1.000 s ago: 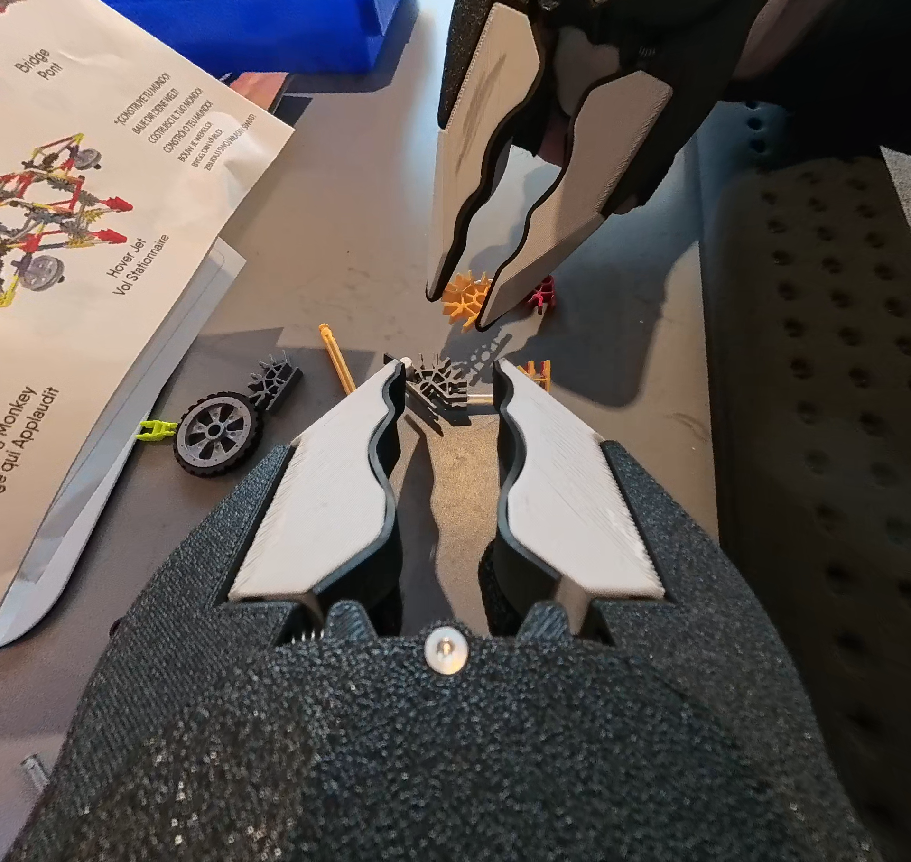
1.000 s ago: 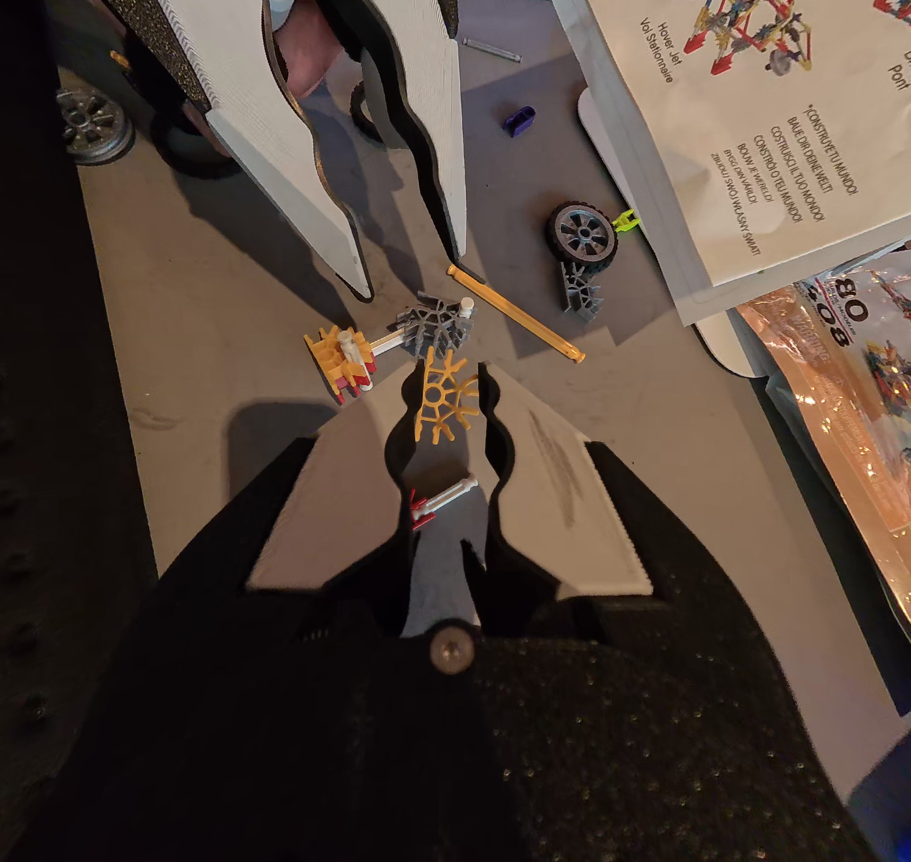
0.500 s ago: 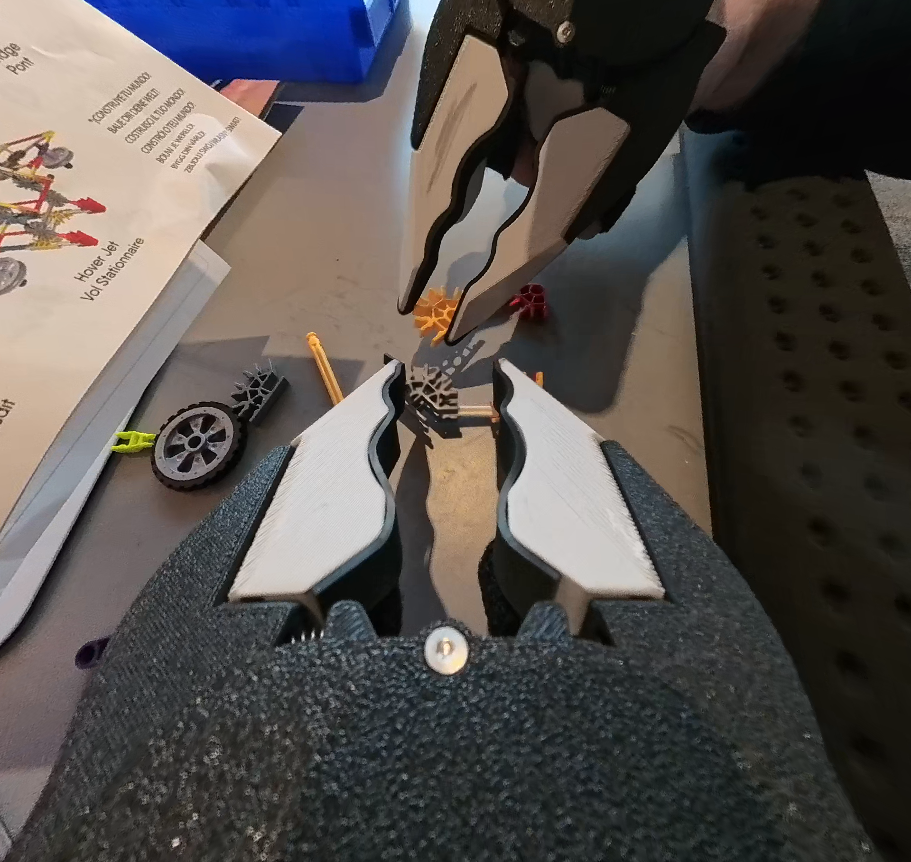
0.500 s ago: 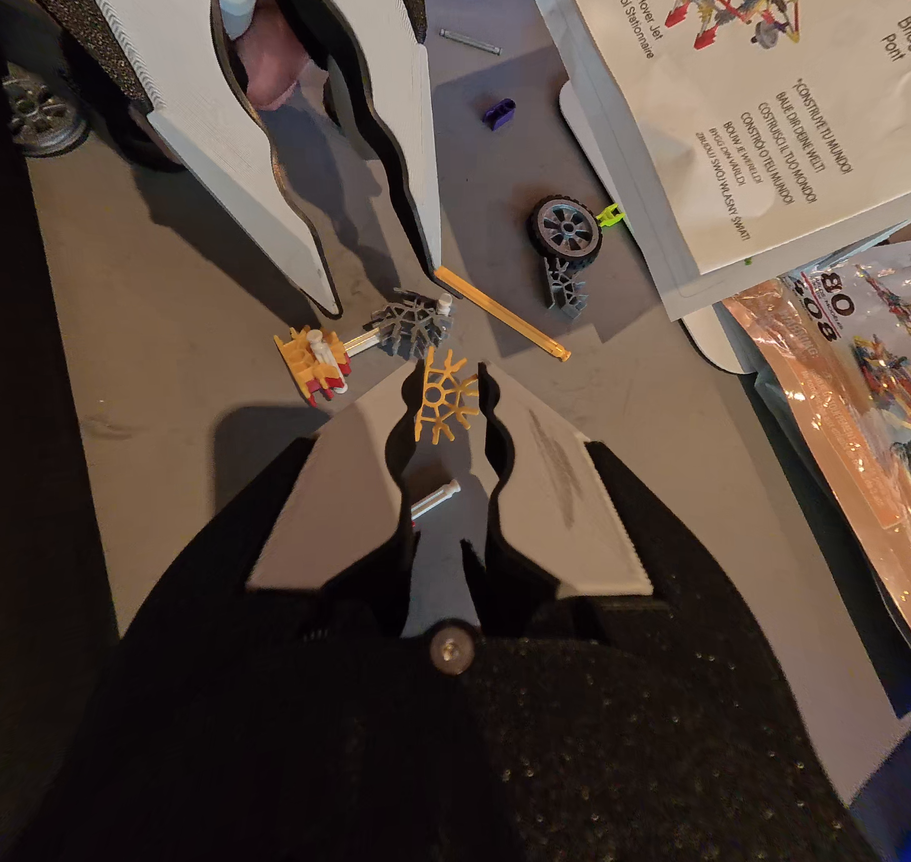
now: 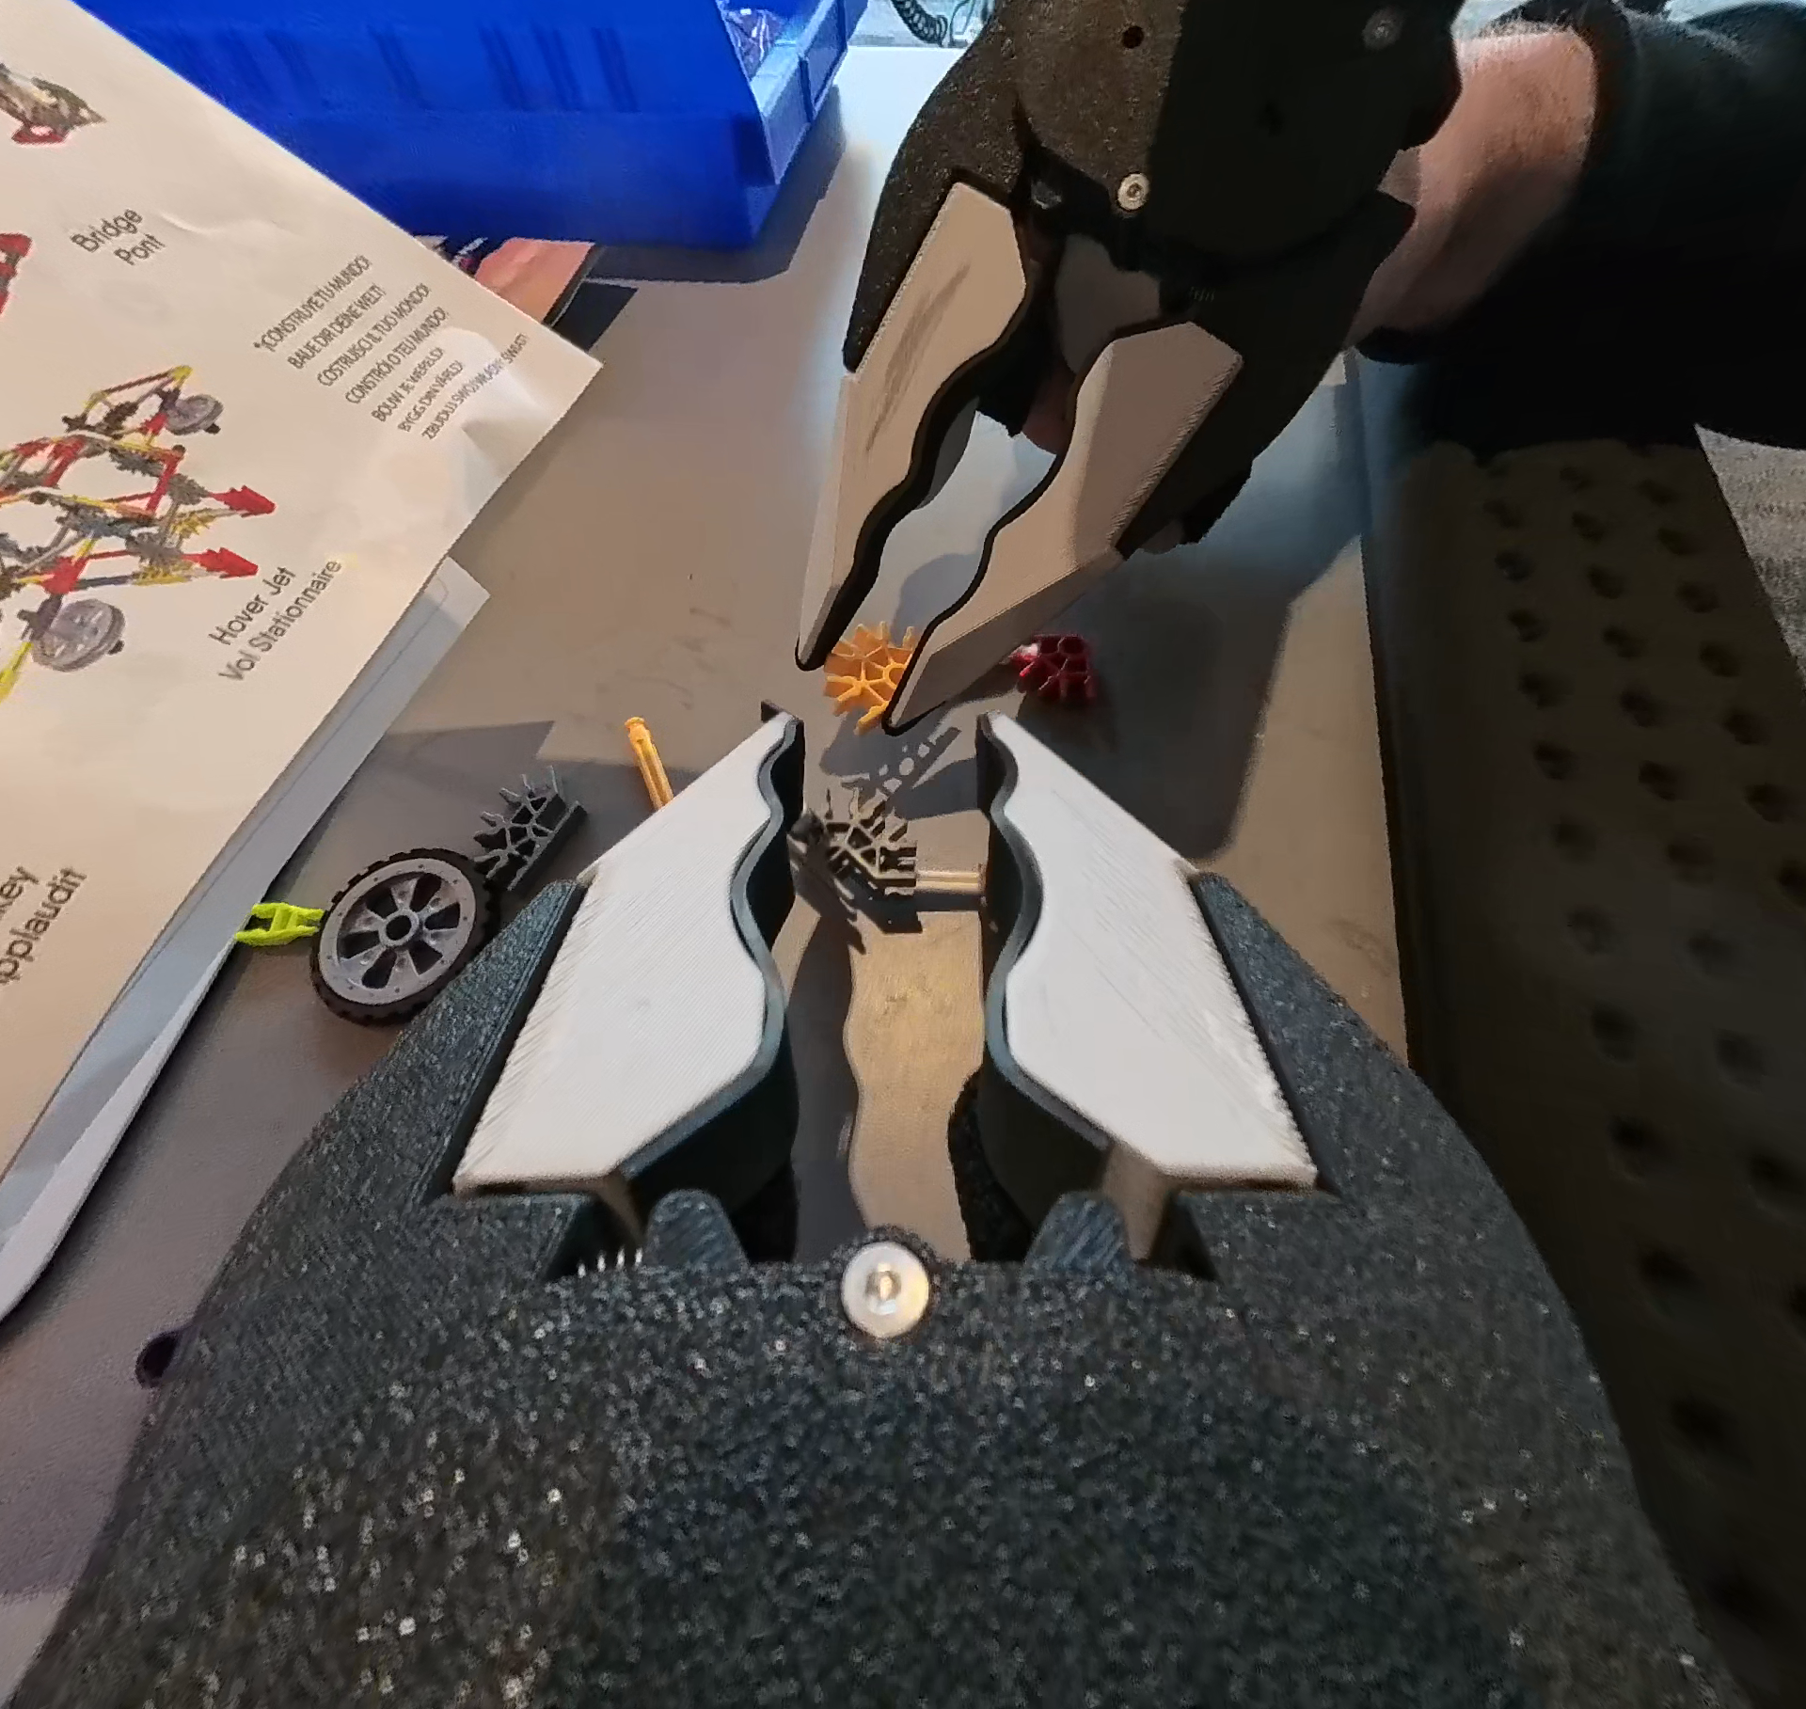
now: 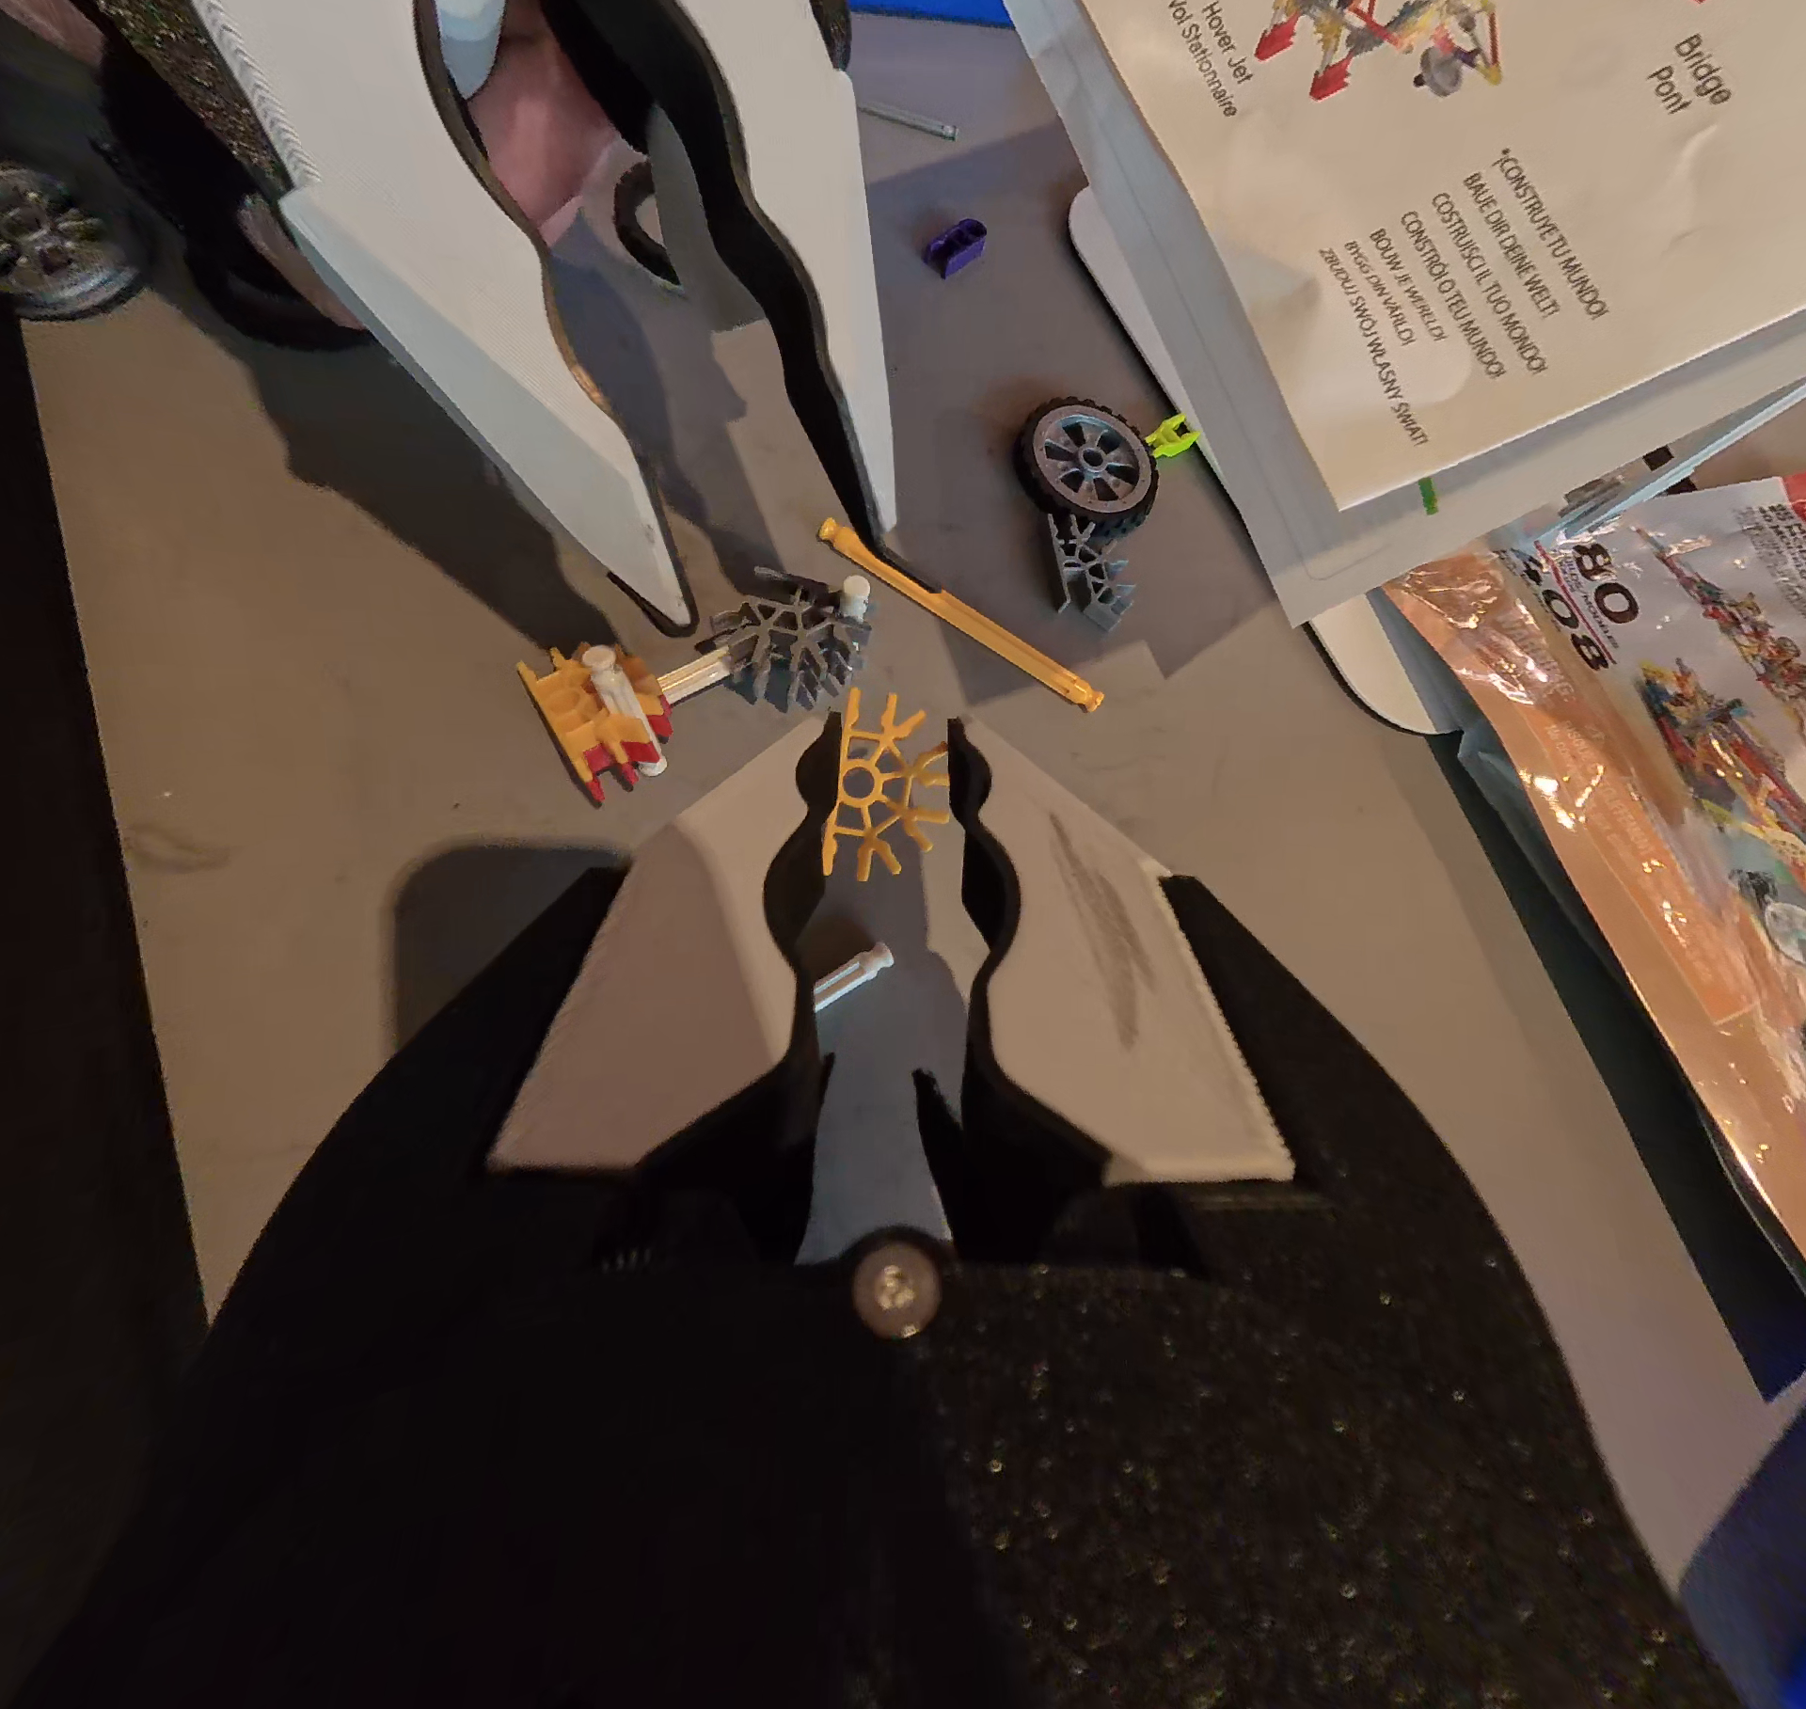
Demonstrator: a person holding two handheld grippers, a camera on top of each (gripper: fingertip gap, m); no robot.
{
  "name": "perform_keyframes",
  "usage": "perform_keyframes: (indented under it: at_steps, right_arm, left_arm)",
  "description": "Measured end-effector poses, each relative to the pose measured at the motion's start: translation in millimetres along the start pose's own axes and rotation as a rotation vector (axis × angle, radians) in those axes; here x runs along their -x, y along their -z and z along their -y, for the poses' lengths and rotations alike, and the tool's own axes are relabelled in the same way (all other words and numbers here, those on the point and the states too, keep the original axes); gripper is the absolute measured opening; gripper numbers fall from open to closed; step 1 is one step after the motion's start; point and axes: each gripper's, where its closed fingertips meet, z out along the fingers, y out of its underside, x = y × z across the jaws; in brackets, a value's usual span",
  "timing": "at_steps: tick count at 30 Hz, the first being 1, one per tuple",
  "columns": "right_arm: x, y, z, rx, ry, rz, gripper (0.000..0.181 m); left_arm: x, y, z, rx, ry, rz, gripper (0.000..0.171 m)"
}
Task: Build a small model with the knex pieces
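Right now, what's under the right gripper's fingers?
Under the right gripper, shut on the yellow connector, a white rod lies on the grey table. The rod's far end is hidden beneath one finger.

Left gripper (image 5: pixel 889 734) low over the table, jaws spread wide with a clear gap between the grey fingers (image 5: pixel 674 929), nothing pinched. Right gripper (image 6: pixel 884 734) tilted steeply down from the opposite side, tips nearly meeting the left's, jaws narrowed and clamped on a small piece. A hand (image 5: pixel 1505 187) in a dark sleeve grips its body.
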Motion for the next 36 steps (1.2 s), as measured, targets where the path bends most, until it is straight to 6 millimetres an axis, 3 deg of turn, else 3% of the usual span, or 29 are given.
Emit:
perform_keyframes:
  at_steps: [15,22,33,36]
  right_arm:
    - [6,2,5,-0.025,0.030,0.004,0.021]
    - [11,2,8,-0.047,0.089,0.002,0.021]
    - [16,8,26,-0.122,0.219,-0.052,0.021]
    - [11,7,18,-0.083,0.214,-0.063,0.020]
  left_arm:
    - [-4,4,7,-0.017,-0.006,-0.034,0.027]
    - [-18,3,5,-0.011,0.056,-0.151,0.027]
    - [-13,9,8,-0.052,0.180,-0.199,0.026]
    - [-8,9,3,-0.022,0.183,-0.172,0.026]
